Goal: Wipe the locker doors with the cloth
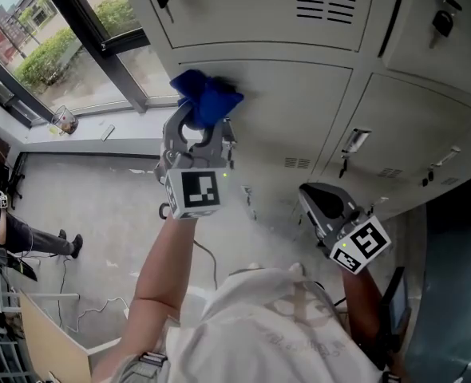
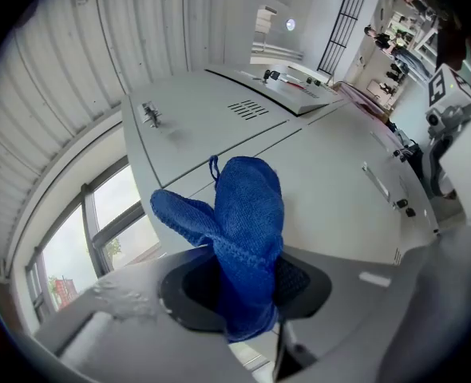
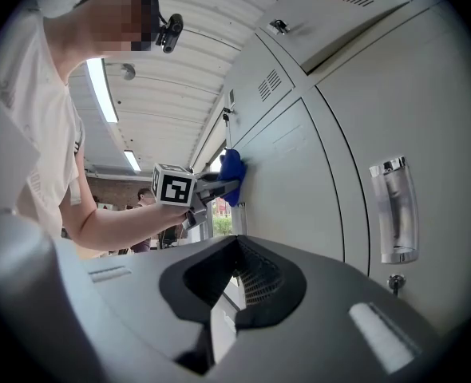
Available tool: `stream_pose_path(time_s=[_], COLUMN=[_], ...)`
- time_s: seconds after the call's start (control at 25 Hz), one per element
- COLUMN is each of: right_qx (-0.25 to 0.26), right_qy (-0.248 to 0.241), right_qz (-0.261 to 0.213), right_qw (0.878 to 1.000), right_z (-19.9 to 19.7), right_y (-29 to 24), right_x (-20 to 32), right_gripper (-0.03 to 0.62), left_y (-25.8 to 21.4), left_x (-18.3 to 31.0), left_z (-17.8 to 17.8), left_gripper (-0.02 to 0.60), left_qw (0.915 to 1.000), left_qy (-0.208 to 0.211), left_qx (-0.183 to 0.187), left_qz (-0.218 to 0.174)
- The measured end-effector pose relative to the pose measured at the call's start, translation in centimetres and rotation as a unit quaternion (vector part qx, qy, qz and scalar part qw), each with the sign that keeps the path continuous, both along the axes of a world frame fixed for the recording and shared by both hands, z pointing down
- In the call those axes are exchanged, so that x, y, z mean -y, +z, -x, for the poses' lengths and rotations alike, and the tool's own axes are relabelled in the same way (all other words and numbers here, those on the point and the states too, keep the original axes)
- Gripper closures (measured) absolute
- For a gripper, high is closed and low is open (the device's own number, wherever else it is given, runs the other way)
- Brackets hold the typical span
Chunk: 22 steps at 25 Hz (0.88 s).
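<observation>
My left gripper [image 1: 197,128] is raised and shut on a blue cloth [image 1: 207,97], which presses against the upper left corner of a pale grey locker door [image 1: 291,114]. In the left gripper view the cloth [image 2: 247,222] sticks up out of the closed jaws, bunched and folded, in front of the door [image 2: 331,182]. My right gripper [image 1: 322,204] hangs lower and to the right, close to the lockers, jaws together and holding nothing. In the right gripper view its jaws [image 3: 235,282] point along the door [image 3: 299,174] toward the left gripper [image 3: 210,188] and the cloth [image 3: 233,172].
More locker doors surround this one: a vented one [image 1: 251,6] above and one with a handle [image 1: 415,134] to the right. A chrome handle [image 3: 395,210] shows near the right gripper. A window [image 1: 52,38] and sill lie left; a person [image 1: 12,234] stands on the floor below.
</observation>
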State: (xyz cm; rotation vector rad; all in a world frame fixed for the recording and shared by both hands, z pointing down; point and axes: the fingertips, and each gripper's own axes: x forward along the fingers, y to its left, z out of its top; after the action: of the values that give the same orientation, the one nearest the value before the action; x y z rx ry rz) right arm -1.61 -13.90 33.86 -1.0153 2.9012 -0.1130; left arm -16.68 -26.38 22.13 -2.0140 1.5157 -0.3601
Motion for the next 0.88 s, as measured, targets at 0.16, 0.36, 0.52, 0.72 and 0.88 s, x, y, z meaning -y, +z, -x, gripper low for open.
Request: stream_pose_path(time_s=[0.16,0.36,0.52,0.72,0.88], right_qx=[-0.001,0.0,0.001,0.003,0.005], right_qy=[-0.001,-0.002,-0.002,-0.002,-0.002], right_qz=[0.001,0.004,0.008,0.013,0.012], right_qw=[1.0,1.0,1.0,1.0,1.0], right_z=[0.3,0.7,0.7,0.8,0.7], right_y=[0.1,0.2,0.6,0.9,0.8], right_x=[0.0,-0.1,-0.1,-0.1,-0.2], right_gripper=[0.588,0.588,0.588,0.588,0.588], left_y=[-0.7,-0.2,0.8,1.8,2.1], left_x=[0.2,0.3,0.3,-0.2,-0.5], left_z=[1.8,2.5,2.2,-1.4,-4.1], left_gripper=[0.456,0.456,0.451,0.451,0.451], left_qw=[0.9985,0.9911,0.9867,0.9921,0.9925], left_qy=[0.002,0.003,0.005,0.029,0.05], left_qx=[-0.052,-0.133,-0.162,-0.121,-0.11], left_qz=[-0.016,0.003,0.012,0.017,0.019])
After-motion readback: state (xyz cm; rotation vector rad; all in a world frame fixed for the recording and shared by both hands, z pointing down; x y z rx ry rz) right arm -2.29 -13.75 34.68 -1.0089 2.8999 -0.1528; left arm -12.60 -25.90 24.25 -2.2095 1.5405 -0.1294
